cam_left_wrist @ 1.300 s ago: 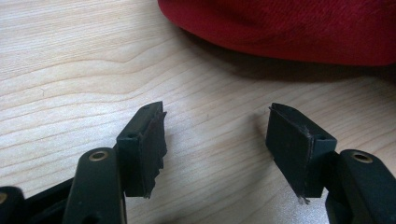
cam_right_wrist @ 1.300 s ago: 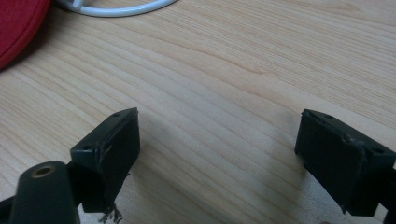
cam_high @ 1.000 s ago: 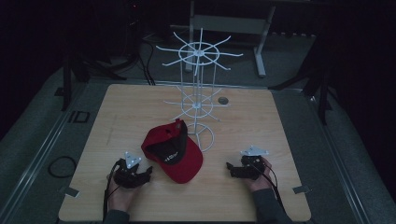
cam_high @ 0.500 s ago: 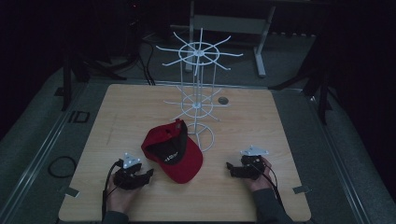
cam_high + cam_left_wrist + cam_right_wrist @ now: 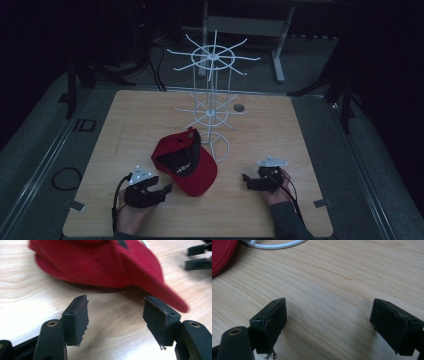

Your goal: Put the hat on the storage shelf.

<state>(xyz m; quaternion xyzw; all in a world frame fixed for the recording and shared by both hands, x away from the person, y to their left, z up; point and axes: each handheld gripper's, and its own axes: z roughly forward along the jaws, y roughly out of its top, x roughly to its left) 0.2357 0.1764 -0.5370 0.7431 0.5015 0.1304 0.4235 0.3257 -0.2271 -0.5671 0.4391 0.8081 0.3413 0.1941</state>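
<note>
A light wooden table [image 5: 125, 125] is seen beneath both grippers. A white wire display rack [image 5: 214, 100] is set beyond them. A red fabric cap [image 5: 105, 262] lies just ahead of the left gripper [image 5: 115, 315], its fingers spread and empty. The right gripper [image 5: 329, 322] is likewise held spread over bare wood.

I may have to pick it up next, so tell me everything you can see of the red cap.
The red cap lies on the wooden table, by the base of the white wire rack. It looks like ribbed fabric, with a black panel bearing small white print and a stiff brim. The left gripper is open just short of the brim, not touching.
</note>
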